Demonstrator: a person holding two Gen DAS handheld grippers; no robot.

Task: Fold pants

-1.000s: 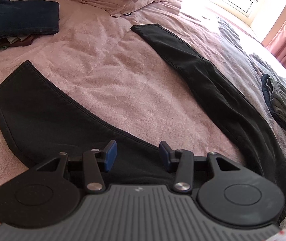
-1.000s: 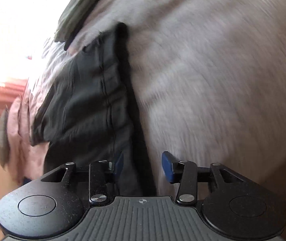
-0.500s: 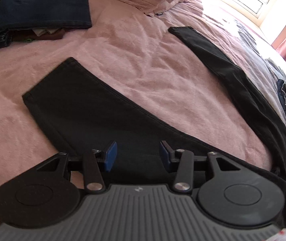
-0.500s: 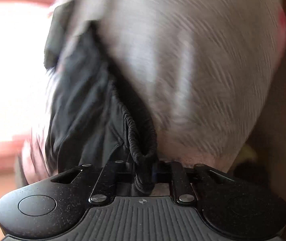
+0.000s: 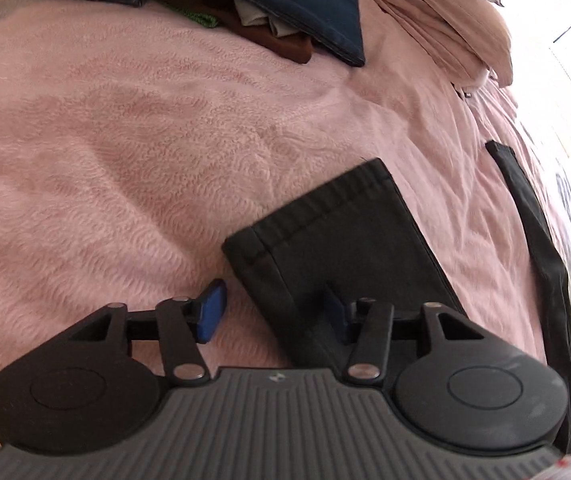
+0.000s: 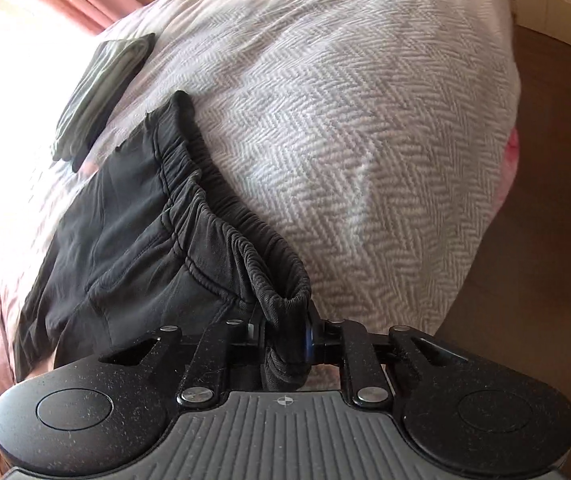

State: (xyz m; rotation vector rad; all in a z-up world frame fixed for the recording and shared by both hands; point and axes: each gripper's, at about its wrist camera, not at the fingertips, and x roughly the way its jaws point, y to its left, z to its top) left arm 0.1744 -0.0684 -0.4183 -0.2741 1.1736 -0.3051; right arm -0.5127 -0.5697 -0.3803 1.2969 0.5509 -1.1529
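Black pants lie spread on the pink bedspread [image 5: 125, 140]. In the left wrist view one leg's cuff [image 5: 325, 232] is just ahead, and the other leg [image 5: 533, 216] runs along the right edge. My left gripper [image 5: 273, 314] straddles the near leg's side edge. One pad rests over the bedspread, the other over the fabric. Its jaws are closing and do not press the cloth. In the right wrist view my right gripper [image 6: 285, 340] pinches the gathered elastic waistband [image 6: 245, 240]. Its jaws are opening slightly with the bunched band still clamped.
A pile of folded clothes [image 5: 285, 0] and pillows [image 5: 445, 20] lie at the head of the bed. A folded grey garment [image 6: 97, 92] sits beyond the waistband on the herringbone blanket [image 6: 365, 120]. Wooden floor [image 6: 557, 200] shows past the bed's edge.
My left gripper has travelled along the near leg from the crotch area to the cuff. My right gripper closed on the waistband and now holds it bunched and raised.
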